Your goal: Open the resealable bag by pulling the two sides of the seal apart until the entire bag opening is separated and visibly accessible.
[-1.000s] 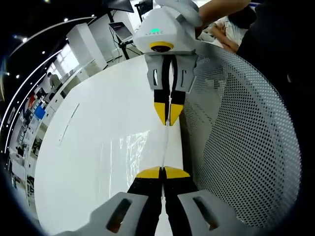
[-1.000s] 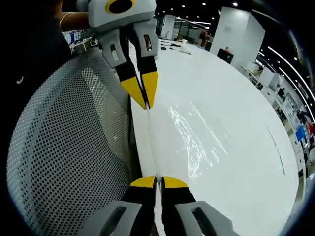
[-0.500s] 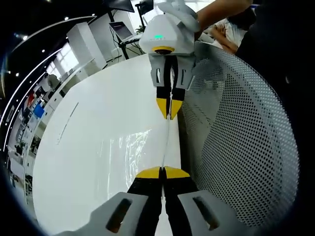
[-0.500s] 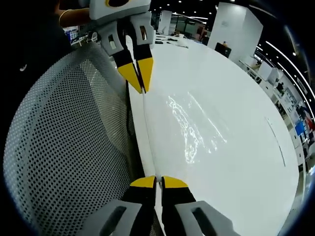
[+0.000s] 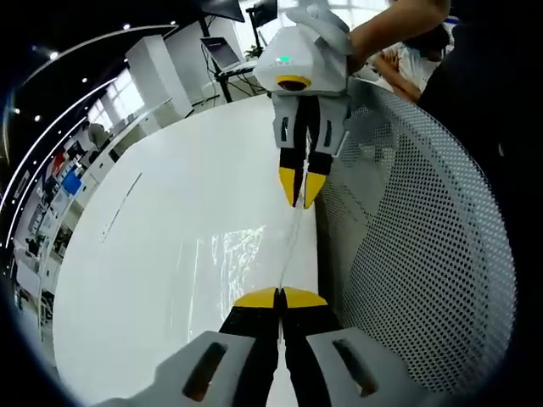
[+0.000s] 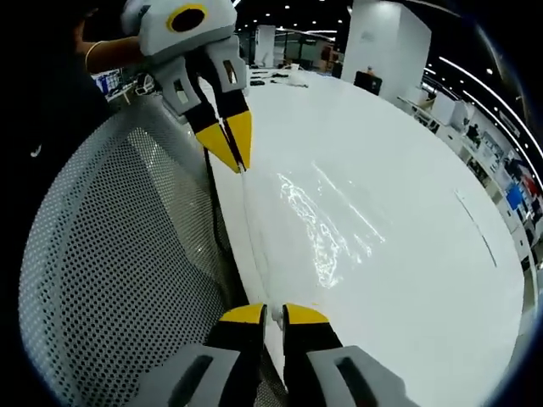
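Left claw (image 5: pixel 279 296) pinching near end of clear bag (image 5: pixel 233 254) seal, bottom centre of frame. Right claw (image 5: pixel 300 188) gripping far end, upper centre. Bag lying flat, glinting, on white table (image 5: pixel 161 220). Perforated white chair back (image 5: pixel 424 237) filling right side.

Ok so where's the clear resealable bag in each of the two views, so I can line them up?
Left gripper view: the resealable bag lies glinting on the white table, lower centre, its edge running between both tongs.
Right gripper view: the bag sits centre, right of the line between the tongs.
Shared landmark: the white perforated mesh chair back, beside the table's edge.
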Action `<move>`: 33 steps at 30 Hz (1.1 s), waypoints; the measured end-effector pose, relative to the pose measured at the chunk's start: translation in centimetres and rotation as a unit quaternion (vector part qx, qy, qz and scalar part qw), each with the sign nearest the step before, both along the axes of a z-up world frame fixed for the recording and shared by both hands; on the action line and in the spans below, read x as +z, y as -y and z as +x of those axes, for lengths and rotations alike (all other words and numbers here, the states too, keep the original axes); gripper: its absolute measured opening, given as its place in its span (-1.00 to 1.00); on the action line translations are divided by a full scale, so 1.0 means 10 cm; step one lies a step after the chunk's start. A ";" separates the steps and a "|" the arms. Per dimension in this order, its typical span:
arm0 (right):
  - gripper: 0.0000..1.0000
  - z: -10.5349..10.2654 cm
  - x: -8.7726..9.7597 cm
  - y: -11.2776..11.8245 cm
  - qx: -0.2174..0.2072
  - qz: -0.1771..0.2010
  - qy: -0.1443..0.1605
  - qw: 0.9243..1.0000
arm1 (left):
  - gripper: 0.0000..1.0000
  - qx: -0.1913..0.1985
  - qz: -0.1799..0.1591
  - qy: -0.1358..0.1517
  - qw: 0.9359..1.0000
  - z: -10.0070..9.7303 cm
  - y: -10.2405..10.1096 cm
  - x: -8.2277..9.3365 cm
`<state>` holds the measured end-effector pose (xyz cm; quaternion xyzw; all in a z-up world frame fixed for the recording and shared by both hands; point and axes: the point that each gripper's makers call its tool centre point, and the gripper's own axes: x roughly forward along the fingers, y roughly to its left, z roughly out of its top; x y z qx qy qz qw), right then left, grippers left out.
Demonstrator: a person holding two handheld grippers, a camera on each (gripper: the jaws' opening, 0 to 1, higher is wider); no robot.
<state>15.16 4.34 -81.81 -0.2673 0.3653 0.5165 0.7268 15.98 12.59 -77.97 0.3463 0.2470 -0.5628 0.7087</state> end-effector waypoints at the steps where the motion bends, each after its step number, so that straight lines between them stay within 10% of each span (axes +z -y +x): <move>1: -0.85 0.00 0.02 -0.02 0.001 0.001 -0.001 1.000 | -1.00 -0.004 0.002 0.002 1.000 -0.01 0.01 0.00; 12: -0.86 0.06 0.26 -0.23 -0.003 0.039 0.013 0.999 | -1.00 -0.029 0.019 0.021 0.999 -0.04 0.03 -0.03; 33: -1.00 0.06 0.06 -0.36 -0.006 0.039 -0.004 0.999 | -1.00 -0.034 0.013 0.035 0.999 -0.07 0.04 -0.01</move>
